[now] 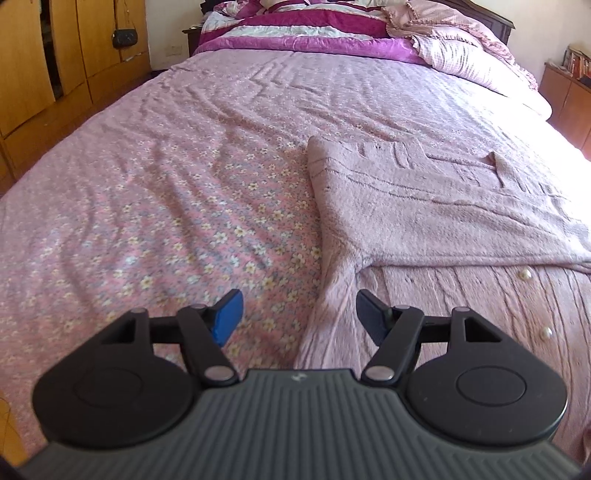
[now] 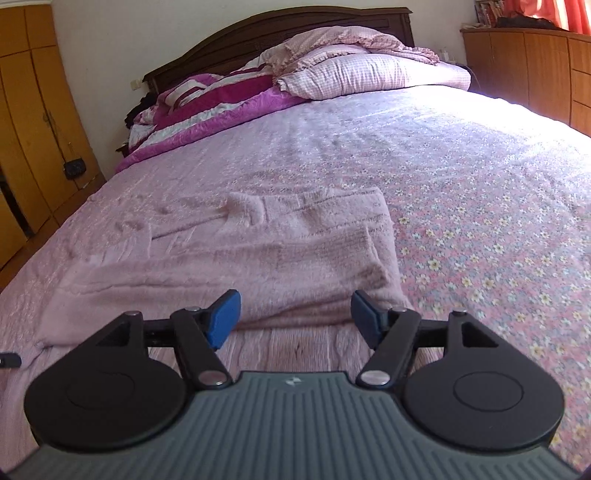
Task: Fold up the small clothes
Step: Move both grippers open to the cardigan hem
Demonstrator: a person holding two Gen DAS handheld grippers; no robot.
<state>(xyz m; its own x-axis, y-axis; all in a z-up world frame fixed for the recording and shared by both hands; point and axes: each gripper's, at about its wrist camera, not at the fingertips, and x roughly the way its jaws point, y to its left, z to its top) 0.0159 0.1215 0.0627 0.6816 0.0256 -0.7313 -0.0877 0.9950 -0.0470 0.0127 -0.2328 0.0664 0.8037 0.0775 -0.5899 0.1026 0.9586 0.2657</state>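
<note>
Left gripper (image 1: 297, 317) and right gripper (image 2: 295, 317), nearest the cameras, both tilted downward over the bed (image 1: 147, 184); each has its jaws well apart, with nothing between the blue pads (image 2: 223, 321). The pink fluffy garment (image 2: 258, 258) lies partly folded on the flowered sheet (image 2: 480, 240), its upper part doubled over the ribbed lower part (image 1: 461, 306), which carries small pearl beads (image 1: 525, 274). The left gripper hangs above the garment's left edge, the right just before the folded edge. Likely risks: with neither gripper holding it, the thick fold may spring back or slide askew; a pad closing too deep could pinch the sheet along with the knit, dragging both; a pad may also snag a bead. Farther off, a pillow (image 2: 369, 74) and magenta quilt (image 2: 221, 103) lie well apart from the work, by the headboard (image 2: 277, 26).
</note>
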